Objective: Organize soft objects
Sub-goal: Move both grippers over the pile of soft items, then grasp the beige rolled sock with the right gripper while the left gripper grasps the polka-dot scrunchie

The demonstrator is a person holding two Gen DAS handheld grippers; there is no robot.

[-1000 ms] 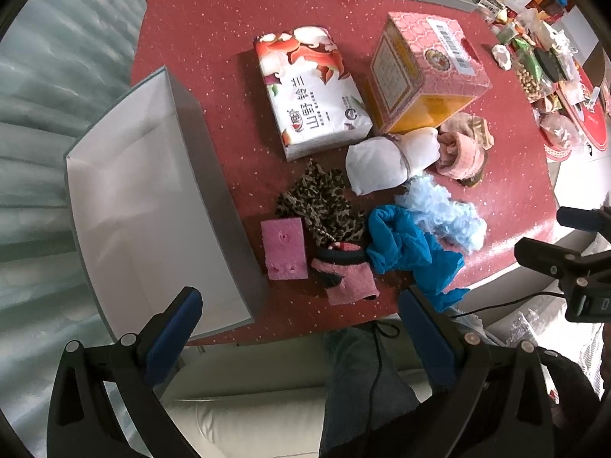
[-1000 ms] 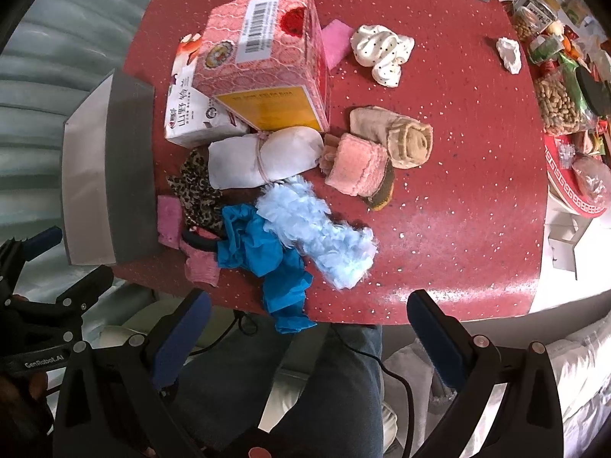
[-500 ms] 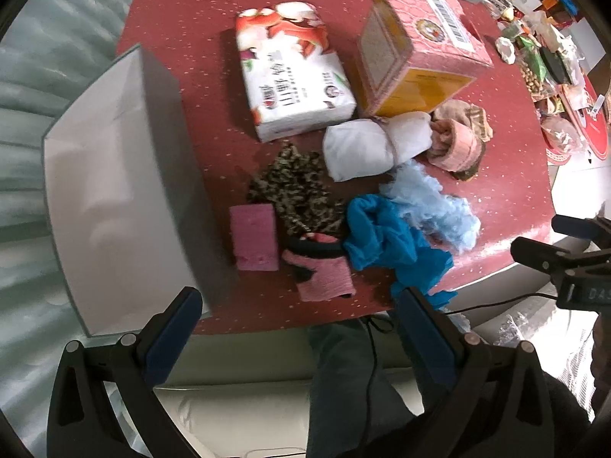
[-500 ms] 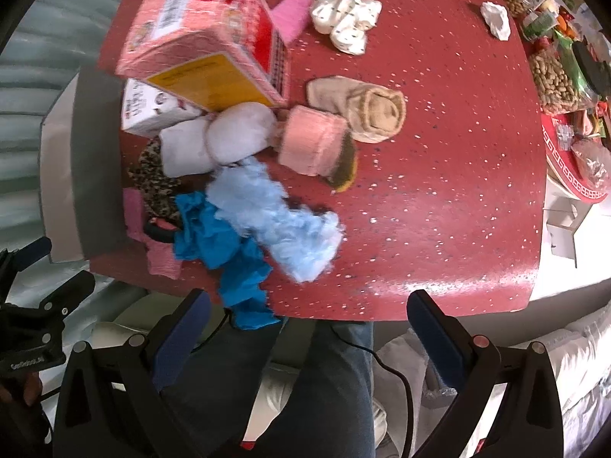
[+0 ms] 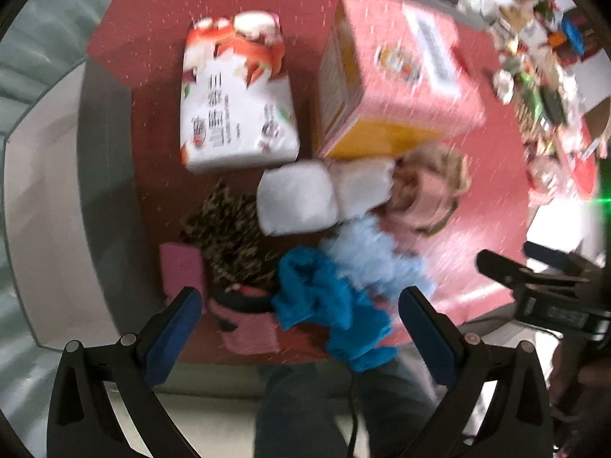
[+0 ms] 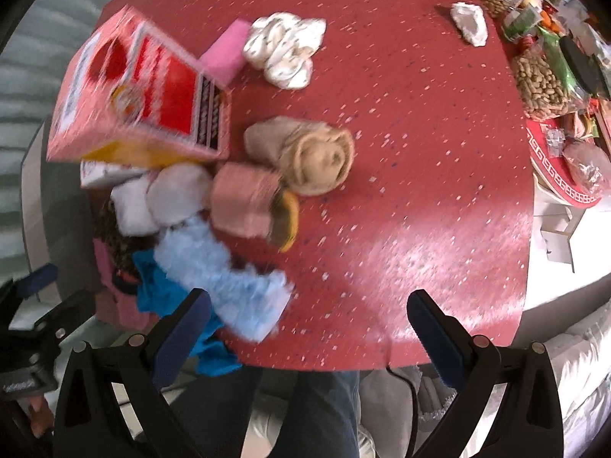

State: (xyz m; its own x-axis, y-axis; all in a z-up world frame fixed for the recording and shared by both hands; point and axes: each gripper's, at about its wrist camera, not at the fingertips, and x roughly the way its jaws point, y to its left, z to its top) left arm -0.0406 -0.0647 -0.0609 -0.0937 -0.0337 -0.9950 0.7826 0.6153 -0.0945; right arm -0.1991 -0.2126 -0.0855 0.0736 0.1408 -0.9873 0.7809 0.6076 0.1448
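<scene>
Red table point(image 6: 420, 198) stock: soft pile, from white bundle point(image 5: 298, 200) to teal cloth point(image 5: 324, 301), all lies unsorted beside the empty grey bin point(image 5: 42, 198), nothing binned; left gripper point(image 5: 296, 316) and right gripper point(image 6: 305, 320), jaws wide and empty, now closer than 1 second ago.

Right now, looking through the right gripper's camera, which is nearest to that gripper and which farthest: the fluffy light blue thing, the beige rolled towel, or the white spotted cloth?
From the right gripper:
1. Fluffy light blue thing, by its left finger.
2. Beige rolled towel, mid-table.
3. White spotted cloth, far side, beside a pink sponge.
</scene>
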